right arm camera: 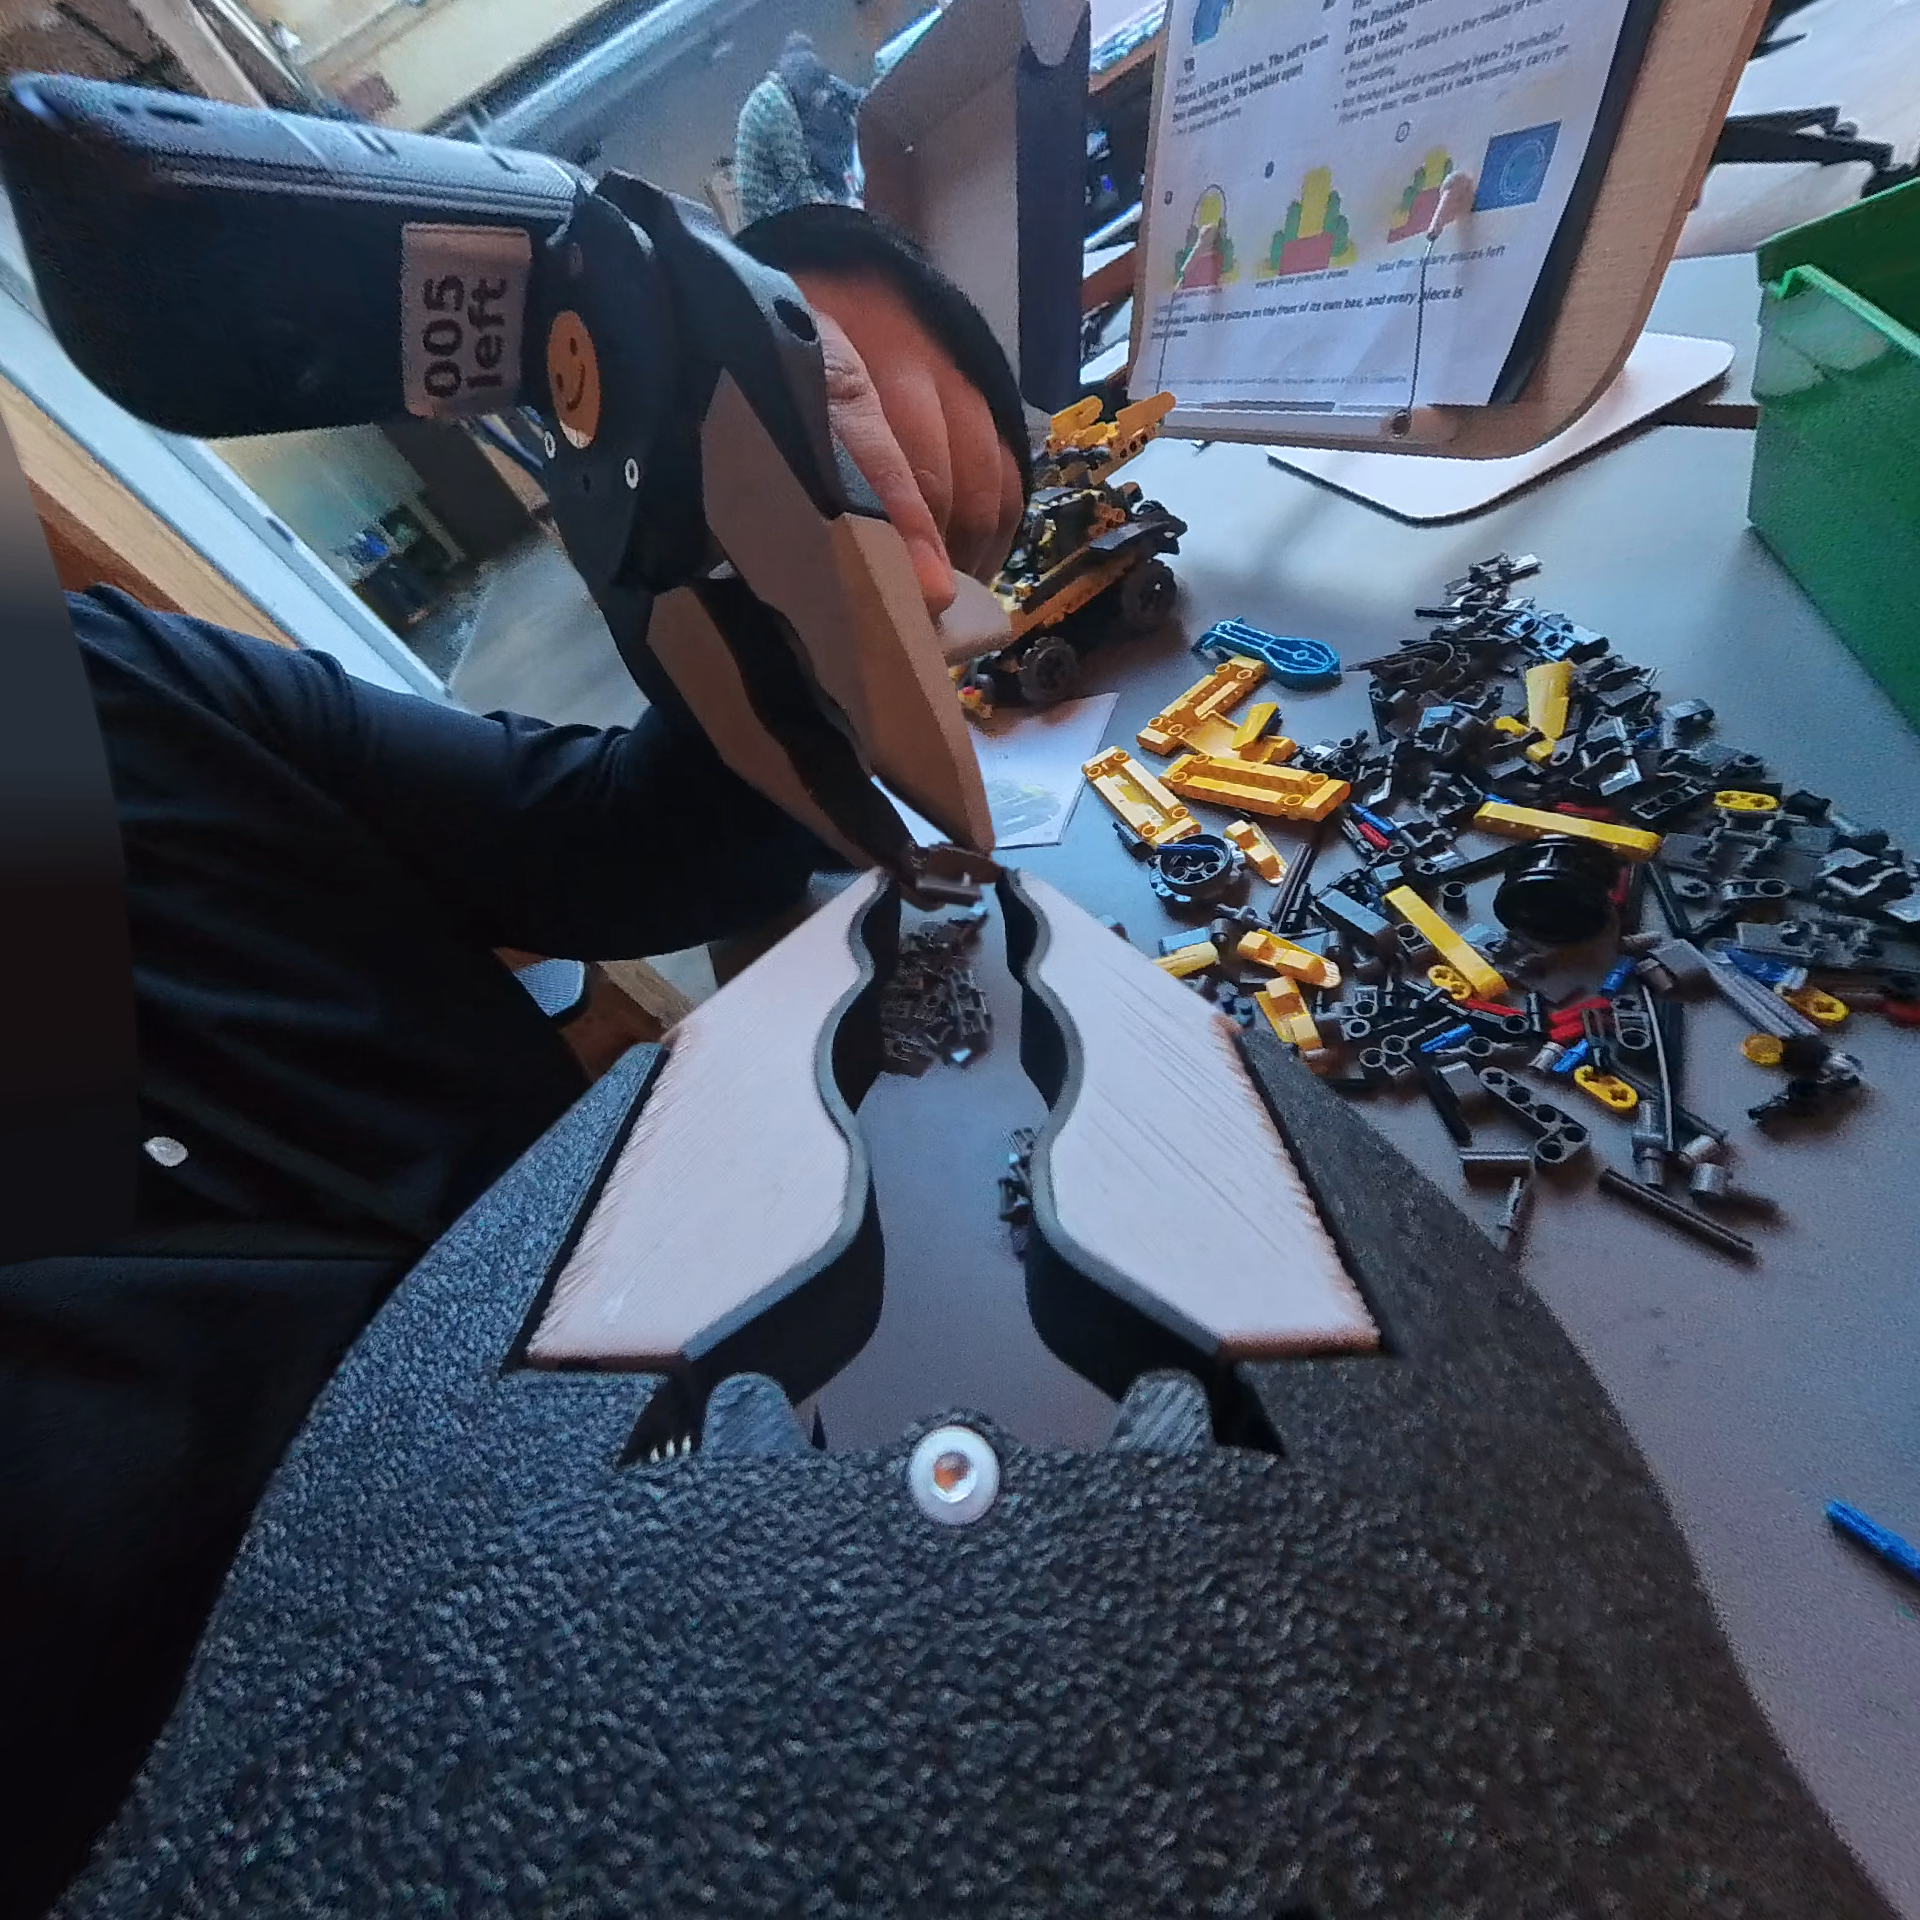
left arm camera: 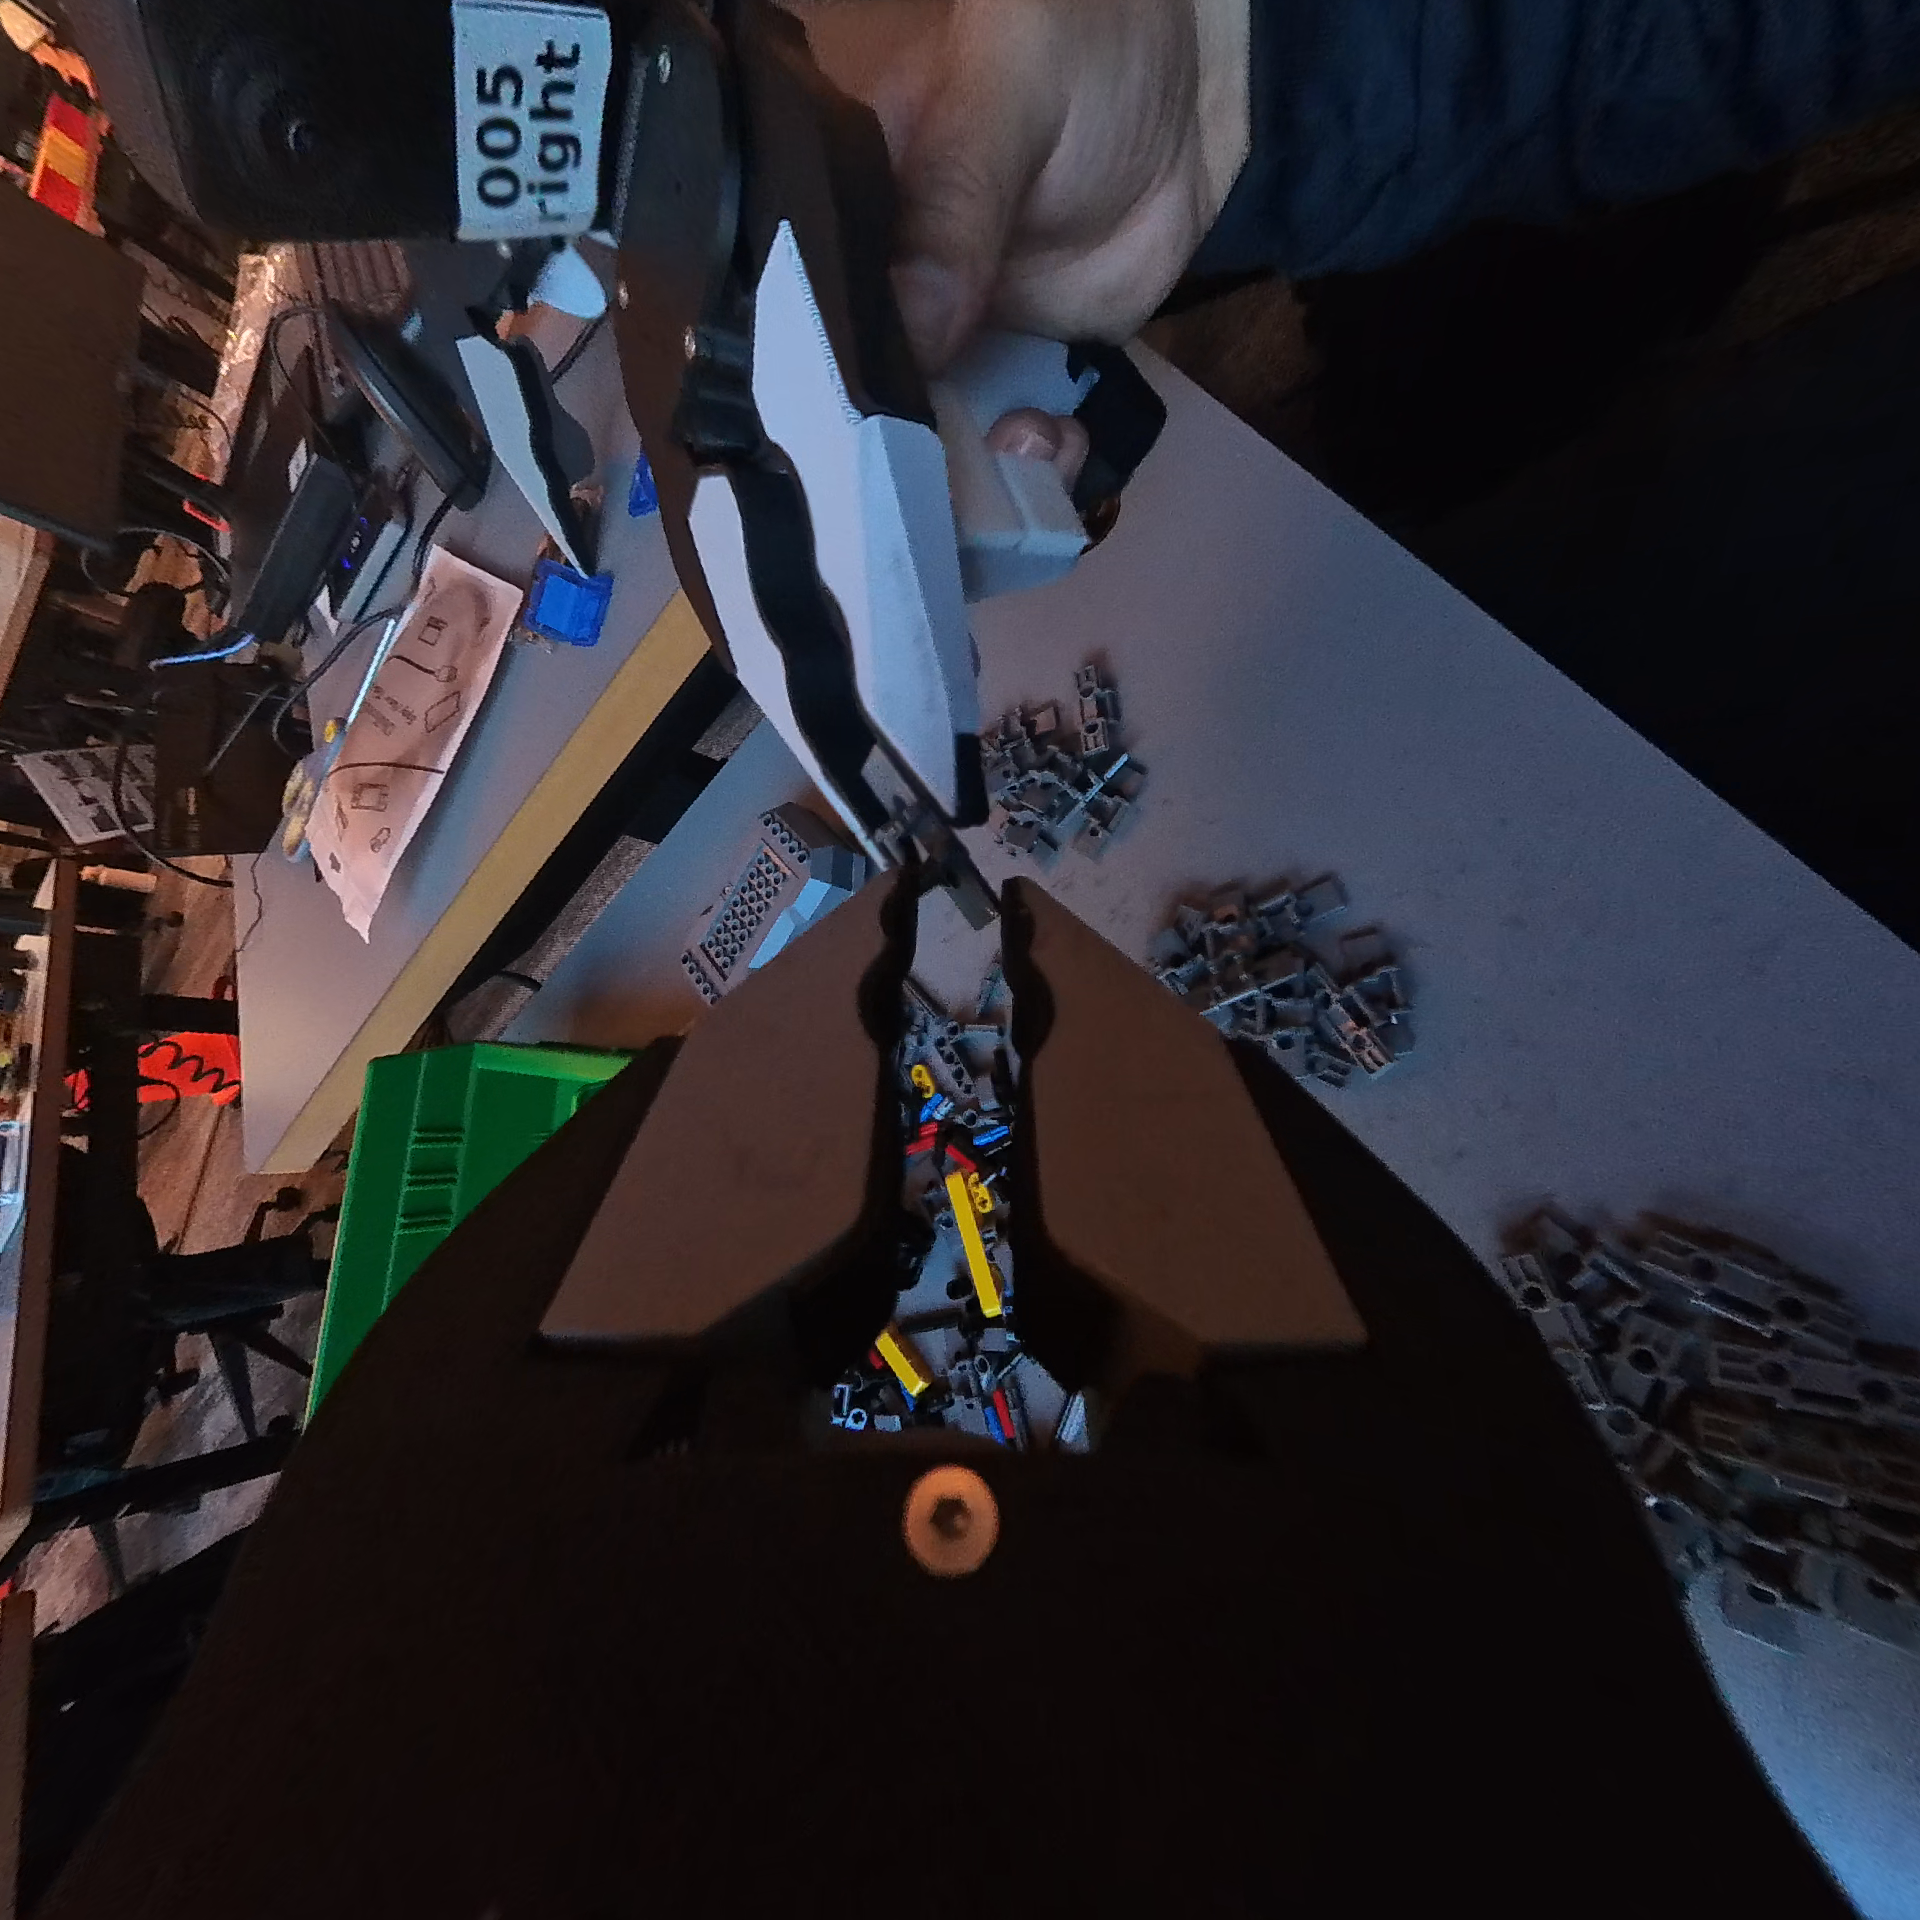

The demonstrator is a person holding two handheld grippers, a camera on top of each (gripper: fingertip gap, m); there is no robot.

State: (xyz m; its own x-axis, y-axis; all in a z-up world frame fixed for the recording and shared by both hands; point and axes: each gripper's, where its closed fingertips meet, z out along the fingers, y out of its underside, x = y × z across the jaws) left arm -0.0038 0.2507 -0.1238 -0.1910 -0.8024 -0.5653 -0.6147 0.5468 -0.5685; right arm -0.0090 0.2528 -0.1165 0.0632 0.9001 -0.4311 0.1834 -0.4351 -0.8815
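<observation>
Both grippers meet tip to tip above the table (left arm camera: pixel 1455 727). In the left wrist view my left gripper (left arm camera: pixel 958 888) has its tips close together around a small grey piece (left arm camera: pixel 971 899). The right gripper (left arm camera: pixel 920 826) comes down from above, pinched on the same small grey cluster. In the right wrist view my right gripper (right arm camera: pixel 945 881) has the dark grey piece (right arm camera: pixel 940 875) between its tips. The left gripper (right arm camera: pixel 940 847) reaches in from the upper left, shut on it too. I cannot tell whether it is one piece or two joined.
Three piles of grey pieces (left arm camera: pixel 1288 977) lie on the table. A mixed pile of black, yellow, red and blue parts (right arm camera: pixel 1507 883) spreads to the right. A yellow-black model vehicle (right arm camera: pixel 1081 582), a printed sheet on a wooden stand (right arm camera: pixel 1382 208) and a green bin (right arm camera: pixel 1839 436) stand behind. My two grippers' fingertips are within a few centimetres of each other.
</observation>
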